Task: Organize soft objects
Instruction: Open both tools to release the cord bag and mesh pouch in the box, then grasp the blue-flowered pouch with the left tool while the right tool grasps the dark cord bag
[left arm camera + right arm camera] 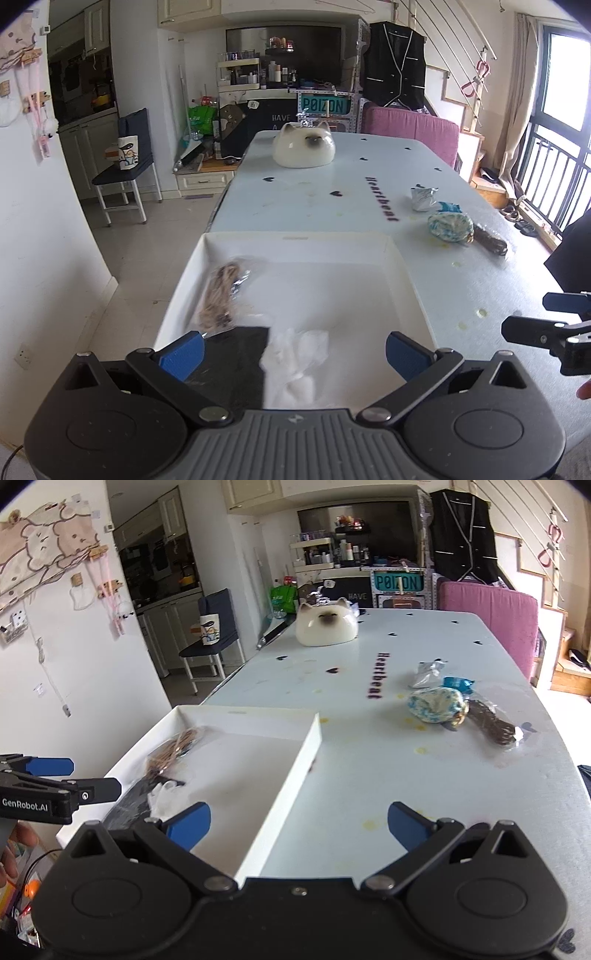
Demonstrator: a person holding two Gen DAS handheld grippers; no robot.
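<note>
A white tray (402,266) (295,764) lies on the table's near left. Inside it are a brown bundle in clear wrap (218,295) (171,751), a black cloth (236,354) (129,805) and a white crumpled bag (295,358) (162,797). My left gripper (293,352) is open above the tray's near end, nothing between its blue pads (183,352). My right gripper (299,823) is open over the tray's right wall. Farther right on the table lie a blue-and-white soft pouch (450,227) (436,703), a dark bundle in clear wrap (489,242) (491,725) and a silver packet (423,197) (426,674).
A white cat-shaped cushion (303,146) (327,624) sits at the table's far end. A pink chair (413,129) (491,616) stands behind the table on the right, a blue chair (125,162) on the floor to the left. The table edge (569,760) runs close on the right.
</note>
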